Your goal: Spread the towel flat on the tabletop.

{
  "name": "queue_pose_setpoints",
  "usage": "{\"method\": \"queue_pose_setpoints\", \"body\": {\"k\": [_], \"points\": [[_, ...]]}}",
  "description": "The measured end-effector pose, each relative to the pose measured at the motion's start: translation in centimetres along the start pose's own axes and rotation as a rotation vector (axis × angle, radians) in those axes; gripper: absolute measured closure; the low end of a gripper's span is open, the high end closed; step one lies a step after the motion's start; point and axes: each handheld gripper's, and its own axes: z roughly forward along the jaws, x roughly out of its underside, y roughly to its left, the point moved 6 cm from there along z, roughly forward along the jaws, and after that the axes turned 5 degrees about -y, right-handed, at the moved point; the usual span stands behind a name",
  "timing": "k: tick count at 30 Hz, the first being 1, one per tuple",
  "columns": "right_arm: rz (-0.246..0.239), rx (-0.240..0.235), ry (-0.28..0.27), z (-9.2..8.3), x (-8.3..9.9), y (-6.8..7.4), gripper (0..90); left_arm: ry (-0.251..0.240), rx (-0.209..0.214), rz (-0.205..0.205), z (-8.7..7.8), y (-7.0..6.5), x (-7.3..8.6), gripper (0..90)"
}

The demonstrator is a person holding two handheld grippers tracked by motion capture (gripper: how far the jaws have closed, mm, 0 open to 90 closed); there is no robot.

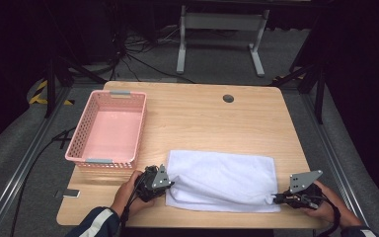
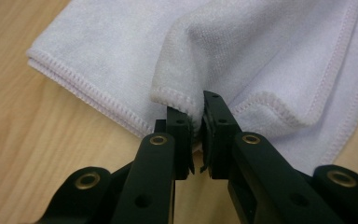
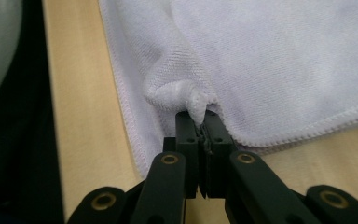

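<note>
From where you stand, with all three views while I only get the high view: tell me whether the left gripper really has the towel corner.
Observer: Yes. In the left gripper view, the left gripper pinches a raised hemmed corner of the white towel between its jaws.
Operator: Now report the right one.
Observer: The right gripper is shut on a small bunched tip of the towel's corner.
Operator: Say whether the towel is single-layered.
Observer: No. The left gripper view shows two stitched edges stacked at the fold.

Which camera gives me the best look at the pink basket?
The high view: the pink basket sits whole at the table's left edge, nothing inside. The two gripper views look at the white towel instead, offering no look at the basket.
</note>
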Motion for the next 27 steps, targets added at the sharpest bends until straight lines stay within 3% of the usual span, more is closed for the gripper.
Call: {"method": "queue_pose_setpoints", "body": {"k": [3, 7, 9, 10, 12, 13, 14, 16, 17, 19, 21, 22, 23, 26, 27], "points": [[0.016, 0.047, -0.017, 0.4, -0.3, -1.0, 87.9, 0.005, -0.053, 0.000, 0.9, 1.2, -0.5, 83.0], [0.034, 0.124, -0.028, 0.9, -0.9, -2.5, 88.0, -0.008, -0.072, -0.017, 1.3, 2.3, -0.8, 82.7], [0.039, 0.124, -0.034, 0.9, -1.0, -2.7, 87.9, -0.040, -0.077, -0.024, 0.8, 2.5, -1.1, 82.8], [0.037, 0.118, -0.045, 0.8, -0.9, -2.7, 87.9, -0.050, -0.080, -0.013, 0.3, 2.5, -1.3, 82.8], [0.029, 0.118, -0.077, 0.0, -0.8, -2.5, 87.7, -0.119, -0.070, 0.021, -1.2, 1.8, -1.8, 83.0], [0.029, 0.118, -0.077, 0.0, -0.8, -2.5, 87.7, -0.119, -0.070, 0.021, -1.2, 1.8, -1.8, 83.1], [0.017, 0.124, -0.104, -0.7, -0.7, -2.1, 87.4, -0.150, -0.048, 0.032, -2.1, 1.4, -2.0, 83.1], [0.004, 0.123, -0.093, -0.9, -0.6, -1.7, 86.7, -0.172, -0.022, 0.063, -2.8, 0.5, -1.9, 82.8], [-0.011, 0.127, -0.078, -1.0, -0.4, -1.4, 86.7, -0.172, -0.022, 0.063, -2.8, 0.5, -1.9, 82.8], [-0.018, 0.108, -0.077, -1.1, -0.2, -0.9, 85.0, -0.175, 0.008, 0.106, -3.7, -0.5, -1.4, 81.1], [-0.022, 0.109, -0.070, -1.1, -0.1, -0.8, 85.0, -0.172, 0.009, 0.107, -3.8, -0.7, -1.2, 80.6], [-0.025, 0.109, -0.070, -1.1, 0.0, -0.7, 84.3, -0.167, 0.055, 0.102, -4.1, -1.2, -0.7, 80.6], [-0.028, 0.091, -0.088, -1.4, 0.3, -0.4, 83.5, -0.148, 0.074, 0.114, -4.2, -1.7, 0.0, 78.5], [-0.033, 0.056, -0.092, -1.7, 0.5, 0.1, 81.9, -0.102, 0.107, 0.097, -4.1, -2.4, 1.2, 77.3], [-0.035, 0.046, -0.080, -1.7, 0.6, 0.2, 77.1, -0.095, 0.111, 0.082, -4.2, -2.4, 1.3, 74.6]]}}
